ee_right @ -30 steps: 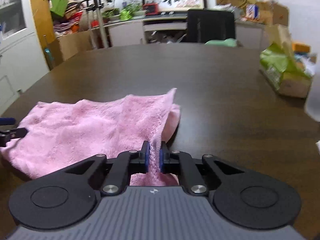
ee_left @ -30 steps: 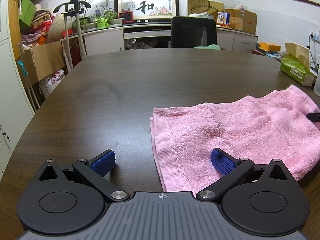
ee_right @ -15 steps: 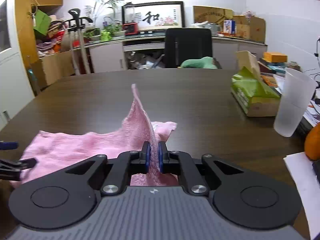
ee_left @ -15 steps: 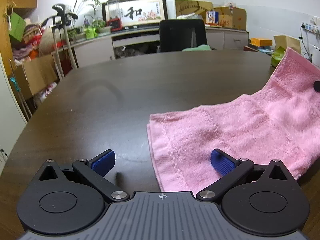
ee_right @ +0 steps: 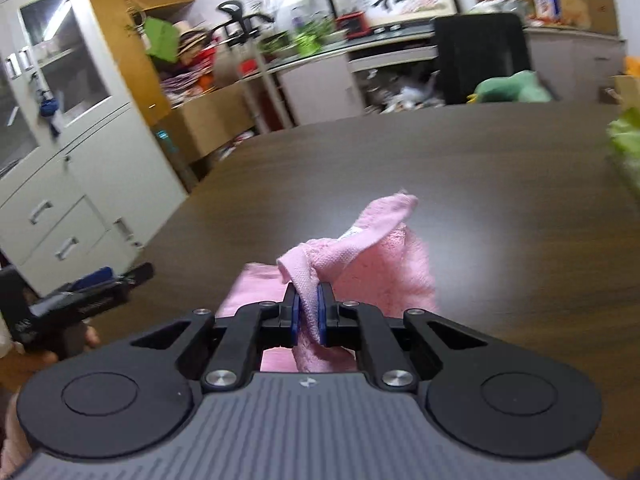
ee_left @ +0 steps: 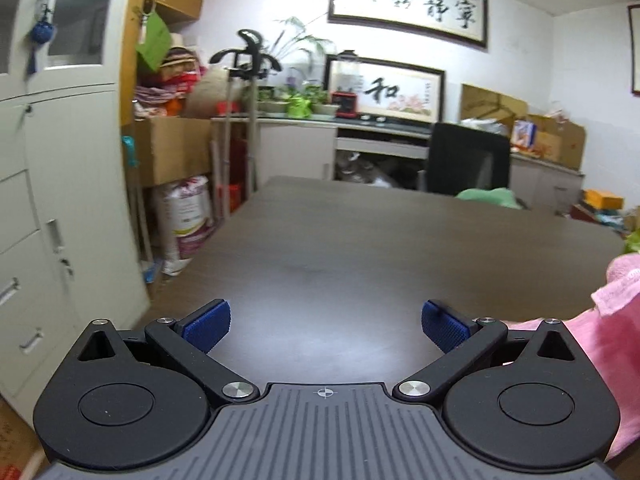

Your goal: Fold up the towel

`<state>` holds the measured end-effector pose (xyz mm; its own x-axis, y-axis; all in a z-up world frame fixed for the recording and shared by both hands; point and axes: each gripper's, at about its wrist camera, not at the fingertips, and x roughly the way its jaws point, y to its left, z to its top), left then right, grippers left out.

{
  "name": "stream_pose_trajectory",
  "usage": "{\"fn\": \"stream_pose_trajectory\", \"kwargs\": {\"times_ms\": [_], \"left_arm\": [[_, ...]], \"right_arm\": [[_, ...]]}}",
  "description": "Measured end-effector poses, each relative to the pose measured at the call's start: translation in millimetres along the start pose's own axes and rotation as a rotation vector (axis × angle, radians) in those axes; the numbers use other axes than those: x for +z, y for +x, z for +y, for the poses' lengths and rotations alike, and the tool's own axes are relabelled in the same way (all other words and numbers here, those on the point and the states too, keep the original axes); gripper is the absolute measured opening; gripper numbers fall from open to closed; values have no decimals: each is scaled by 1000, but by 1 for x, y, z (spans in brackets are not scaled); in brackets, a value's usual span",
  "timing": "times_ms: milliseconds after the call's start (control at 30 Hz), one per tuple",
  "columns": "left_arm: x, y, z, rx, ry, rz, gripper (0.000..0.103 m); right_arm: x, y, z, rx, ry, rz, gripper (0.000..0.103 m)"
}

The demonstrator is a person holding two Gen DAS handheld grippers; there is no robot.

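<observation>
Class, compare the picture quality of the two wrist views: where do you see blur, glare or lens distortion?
Left wrist view: fairly sharp; fisheye bends the cabinet; soft sheen on the table; towel cut off at the edge. Right wrist view: background smeared by motion blur; bright glare patch on the table beside the towel; right gripper stays crisp.

Counted: one pink towel (ee_right: 384,264), two grippers (ee_left: 325,326) (ee_right: 308,312), one table (ee_left: 360,248), one black chair (ee_left: 468,160), two framed calligraphy pieces (ee_left: 408,4).
</observation>
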<state>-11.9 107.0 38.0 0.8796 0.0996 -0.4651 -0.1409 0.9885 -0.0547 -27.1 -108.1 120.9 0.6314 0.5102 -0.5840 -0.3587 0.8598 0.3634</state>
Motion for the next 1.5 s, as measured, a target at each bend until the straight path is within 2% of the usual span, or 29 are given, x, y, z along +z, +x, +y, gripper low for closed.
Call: {"fn": "stream_pose_trajectory", "kwargs": {"times_ms": [133, 200, 333, 433, 500, 533, 600, 700, 800, 933, 1000, 1067, 1167, 1200, 1233, 1333, 1400, 1500], "left_arm": [[-1, 5, 10, 9, -31, 45, 103], [0, 6, 10, 0, -39, 65, 103], [-3, 2, 7, -10, -8, 57, 103], [-4, 3, 2, -13, 17, 62, 103], [-5, 4, 1, -16, 23, 67, 103], [-5, 5, 1, -17, 23, 71, 103], [-6, 6, 0, -19, 26, 81, 103], [-8, 7, -5, -51, 58, 101, 103], [-14, 7, -14, -65, 134, 111, 103], [-23, 8, -29, -4, 240, 100, 103], [-24, 9, -32, 8, 247, 100, 103], [-22, 11, -29, 5, 214, 112, 103], [-16, 17, -12, 15, 104, 142, 103], [-13, 18, -5, 26, 61, 149, 103], [-12, 19, 0, 38, 32, 151, 103], [-7, 19, 19, 84, -72, 151, 103], [-5, 18, 35, 120, -161, 152, 103], [-5, 15, 53, 140, -258, 156, 103]], "right_arm": [[0, 24, 28, 17, -22, 15, 11], [-5, 44, 41, 26, -32, 61, 12], [-19, 61, 54, 41, -36, 106, 15], [-28, 81, 67, 29, -77, 166, 28], [-31, 83, 71, 36, -100, 181, 45], [-29, 77, 73, 56, -107, 168, 47], [-25, 64, 77, 96, -122, 142, 46], [-18, 48, 74, 104, -118, 96, 46], [-12, 33, 61, 73, -100, 58, 46], [-17, 28, 40, 56, -68, 77, 47], [-22, 30, 40, 66, -75, 83, 47], [-21, 34, 45, 60, -104, 78, 46], [-20, 40, 61, 26, -183, 57, 61], [-20, 42, 68, 12, -214, 48, 63], [-20, 49, 84, -27, -285, 42, 64], [-22, 60, 104, -91, -364, 39, 67], [-35, 77, 131, -217, -510, 32, 68], [-44, 93, 147, -287, -583, 54, 68]]}}
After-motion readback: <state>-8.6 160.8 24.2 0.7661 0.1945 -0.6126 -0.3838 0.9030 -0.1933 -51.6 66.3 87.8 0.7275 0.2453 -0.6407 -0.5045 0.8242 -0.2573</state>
